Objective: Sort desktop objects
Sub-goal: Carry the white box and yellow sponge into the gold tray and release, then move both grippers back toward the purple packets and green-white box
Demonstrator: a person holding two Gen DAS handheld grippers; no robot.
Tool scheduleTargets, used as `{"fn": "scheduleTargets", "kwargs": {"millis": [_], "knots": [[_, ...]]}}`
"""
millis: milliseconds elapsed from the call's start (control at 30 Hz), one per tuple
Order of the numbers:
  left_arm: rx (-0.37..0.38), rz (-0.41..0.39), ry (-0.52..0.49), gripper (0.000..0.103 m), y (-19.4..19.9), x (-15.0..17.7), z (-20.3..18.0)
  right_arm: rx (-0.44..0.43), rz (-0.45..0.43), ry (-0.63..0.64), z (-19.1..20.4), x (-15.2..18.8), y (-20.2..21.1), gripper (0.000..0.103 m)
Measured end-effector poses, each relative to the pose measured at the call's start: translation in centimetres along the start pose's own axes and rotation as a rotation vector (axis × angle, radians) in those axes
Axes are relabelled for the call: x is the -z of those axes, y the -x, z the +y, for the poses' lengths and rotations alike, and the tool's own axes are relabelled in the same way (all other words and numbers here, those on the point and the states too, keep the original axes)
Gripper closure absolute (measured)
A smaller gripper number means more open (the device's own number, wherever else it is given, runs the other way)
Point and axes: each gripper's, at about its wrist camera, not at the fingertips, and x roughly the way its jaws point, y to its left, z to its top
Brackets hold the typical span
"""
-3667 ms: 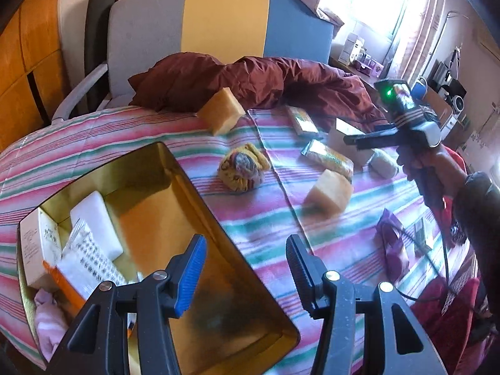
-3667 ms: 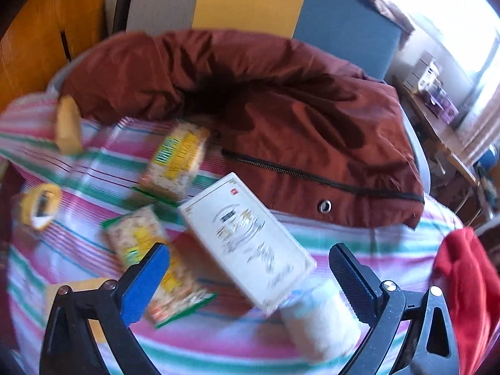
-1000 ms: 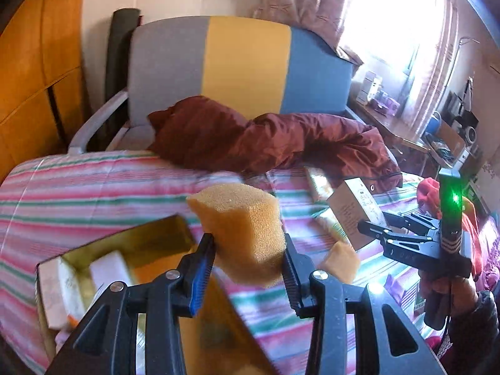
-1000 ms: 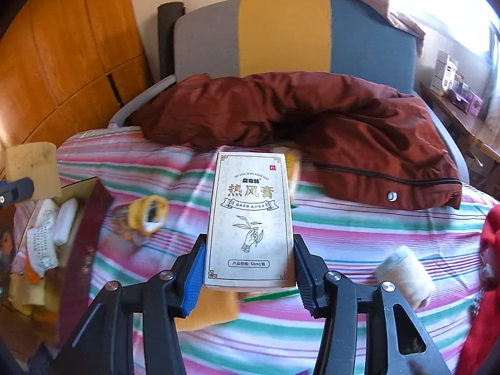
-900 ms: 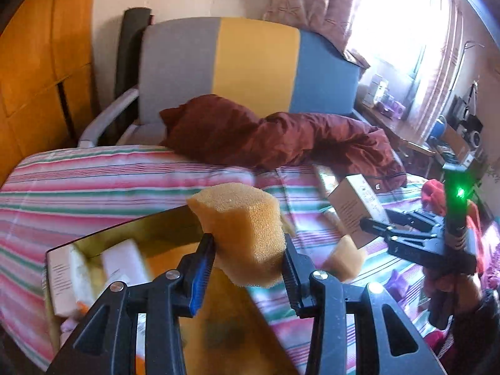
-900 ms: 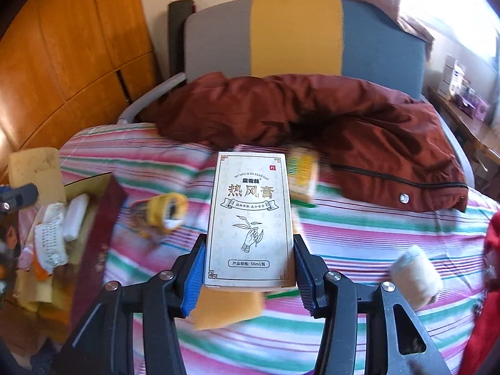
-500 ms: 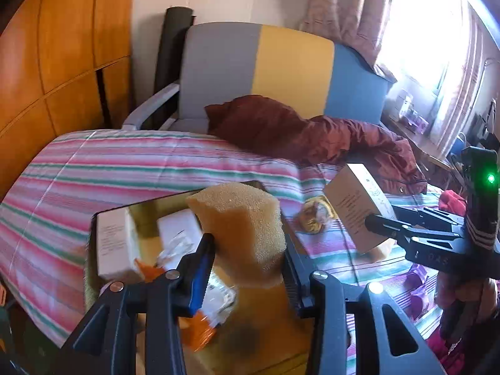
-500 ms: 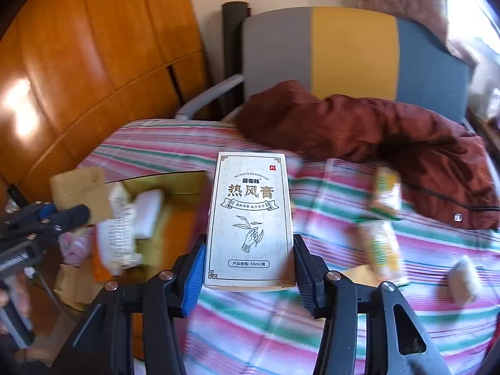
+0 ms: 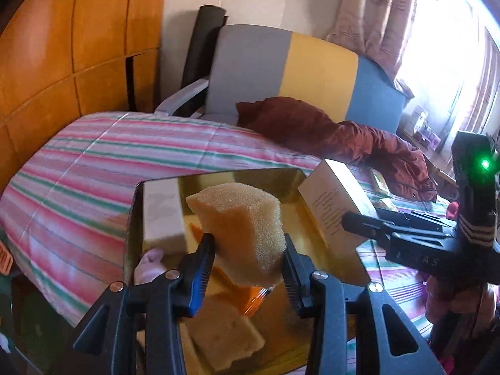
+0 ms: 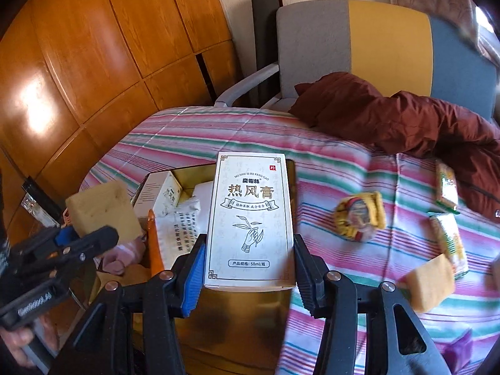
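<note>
1. A yellow sponge block point(image 9: 242, 231) is pinched between the pads of the left tongs point(image 9: 248, 261) and is held above the open gold tin point(image 9: 218, 175), whose floor lies directly beneath and beyond the tips.
2. A white ointment carton point(image 10: 251, 218) is clamped by its long sides in the right tongs point(image 10: 248, 268), upright, over the tin's near right part.
3. Part of the sorting is judged done: inside the tin, ahead of the left tongs, a white box point(image 9: 162, 215), another sponge point(image 9: 225, 334), orange packaging and a pink item are already seen.
4. Neither held thing has been released yet.
5. Left on the striped bedspread point(image 10: 328, 162), to the right of the right tongs, are a yellow wrapped bundle point(image 10: 359, 215), two snack packets point(image 10: 450, 243) and one more sponge block point(image 10: 429, 281).
6. The tin's left half is crowded; bare gold floor is seen toward the right, below the carton, and is judged the freer room.
7. The two tongs stand near each other over the tin, so a clash between them is judged possible.
8. The tin's raised rim lies just right of the left tongs' tips and must be cleared.
9. A maroon jacket point(image 10: 406, 118) and a chair back bound the far edge.
</note>
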Motion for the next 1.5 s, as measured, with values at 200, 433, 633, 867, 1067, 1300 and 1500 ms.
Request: {"fn": "scheduleTargets", "kwargs": {"millis": [200,433,633,867,1067,1300,1500], "knots": [[0.01,0.004,0.037,0.061,0.7,1.4,2.1,0.053,0.013,-0.022,1.2,-0.9,-1.8,0.051],[-0.011,0.055,0.041,0.06,-0.7,2.7,3.2,0.059,0.029,-0.049,1.7,-3.0,-4.8,0.043],[-0.014,0.08,0.083,0.054,-2.0,2.8,4.8,0.055,0.038,-0.054,1.9,-2.3,-4.8,0.035],[-0.05,0.026,0.083,0.052,-0.4,3.3,5.7,0.06,0.037,-0.065,1.7,0.1,-3.0,0.032],[-0.099,0.077,0.02,0.061,-2.7,3.7,5.0,0.068,0.031,-0.061,2.1,1.2,-1.9,0.031],[-0.091,0.08,-0.093,0.063,-5.2,2.2,2.3,0.099,0.035,-0.044,2.7,2.7,-1.2,0.031],[-0.061,0.084,-0.01,0.049,-3.6,3.1,4.1,0.105,0.013,-0.066,2.2,3.6,0.3,0.027]]}}
